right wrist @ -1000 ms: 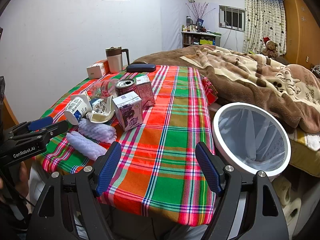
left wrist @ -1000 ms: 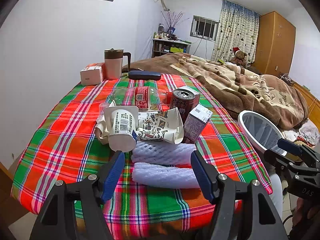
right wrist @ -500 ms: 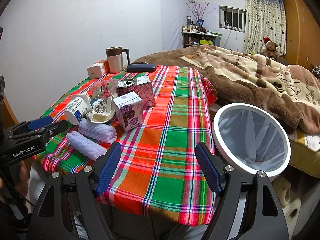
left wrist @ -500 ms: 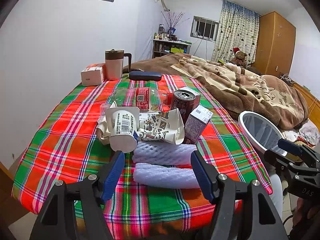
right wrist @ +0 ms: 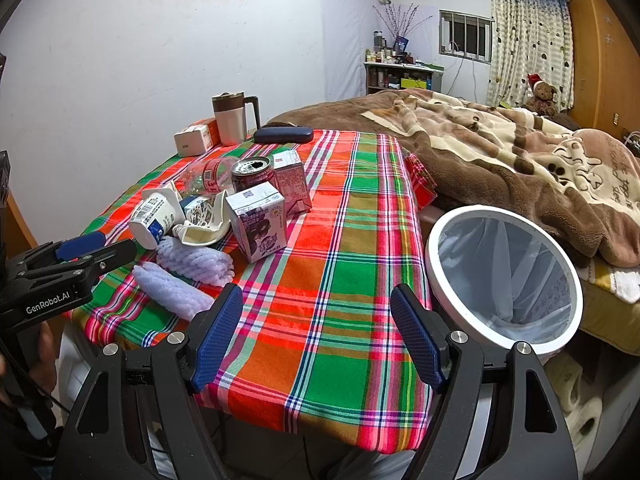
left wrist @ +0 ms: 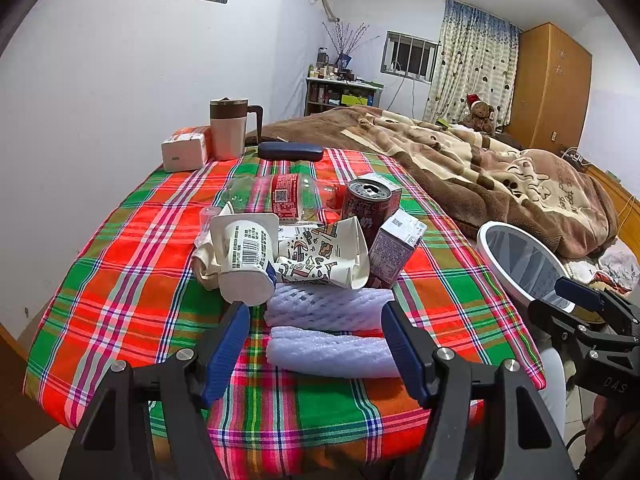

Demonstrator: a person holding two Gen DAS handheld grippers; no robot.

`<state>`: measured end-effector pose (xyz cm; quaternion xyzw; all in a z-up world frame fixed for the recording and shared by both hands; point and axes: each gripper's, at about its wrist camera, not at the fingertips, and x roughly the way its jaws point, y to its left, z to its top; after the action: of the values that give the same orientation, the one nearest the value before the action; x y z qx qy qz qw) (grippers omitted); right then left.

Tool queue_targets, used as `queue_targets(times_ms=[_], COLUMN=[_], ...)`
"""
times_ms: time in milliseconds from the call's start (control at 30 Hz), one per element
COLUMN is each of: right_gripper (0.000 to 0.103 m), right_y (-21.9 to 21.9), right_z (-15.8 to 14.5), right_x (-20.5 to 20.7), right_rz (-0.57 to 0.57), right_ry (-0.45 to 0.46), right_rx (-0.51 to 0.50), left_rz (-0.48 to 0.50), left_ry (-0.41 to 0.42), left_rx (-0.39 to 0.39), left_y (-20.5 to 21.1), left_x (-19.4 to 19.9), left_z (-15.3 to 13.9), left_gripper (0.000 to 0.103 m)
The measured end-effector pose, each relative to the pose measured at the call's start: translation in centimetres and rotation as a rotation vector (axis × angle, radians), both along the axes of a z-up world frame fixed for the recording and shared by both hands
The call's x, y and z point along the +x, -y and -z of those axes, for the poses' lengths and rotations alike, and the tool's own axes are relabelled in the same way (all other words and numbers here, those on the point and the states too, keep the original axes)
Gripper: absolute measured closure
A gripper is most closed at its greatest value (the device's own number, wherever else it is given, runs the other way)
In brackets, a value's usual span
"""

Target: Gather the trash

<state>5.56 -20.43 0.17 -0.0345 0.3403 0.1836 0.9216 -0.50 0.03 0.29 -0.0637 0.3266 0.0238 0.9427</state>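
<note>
Trash lies piled on a plaid tablecloth [left wrist: 120, 280]: two white foam net sleeves [left wrist: 328, 350], a tipped white paper cup [left wrist: 244, 256], a crushed patterned cup [left wrist: 324, 258], a dark red can [left wrist: 366, 204], a small purple carton [left wrist: 394, 250] and a clear plastic bottle [left wrist: 280, 196]. My left gripper [left wrist: 316, 346] is open, its fingers either side of the near foam sleeve. My right gripper [right wrist: 316, 338] is open over the table's near corner, nothing between its fingers. A white-rimmed bin [right wrist: 504, 276] with a liner stands right of the table.
At the table's far end stand a lidded mug [left wrist: 230, 128], a white box [left wrist: 186, 154] and a dark blue case [left wrist: 290, 151]. A bed with a brown blanket [right wrist: 500, 152] runs along the right. A second carton [right wrist: 294, 180] stands behind the can.
The left gripper has edged slightly forward toward the foam sleeves. The right gripper has barely moved.
</note>
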Motion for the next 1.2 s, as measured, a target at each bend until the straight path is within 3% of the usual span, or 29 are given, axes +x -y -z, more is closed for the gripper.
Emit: queue_targets(times_ms=[800,1200], right_gripper=[0.025,0.025], right_y=[-0.6,-2.3], right_z=[0.3,1.3], right_x=[0.8,3.2], right_rz=[-0.018,-0.09], right_ry=[-0.016,-0.05], right_rx=[0.005,0.029], left_rz=[-0.017,-0.075], left_ry=[-0.006,-0.063], left_rx=[0.007,-0.006], left_y=[-1.3,-3.9], left_x=[0.8,3.3], left_z=[0.6,2.3], left_gripper=[0.035,0.035])
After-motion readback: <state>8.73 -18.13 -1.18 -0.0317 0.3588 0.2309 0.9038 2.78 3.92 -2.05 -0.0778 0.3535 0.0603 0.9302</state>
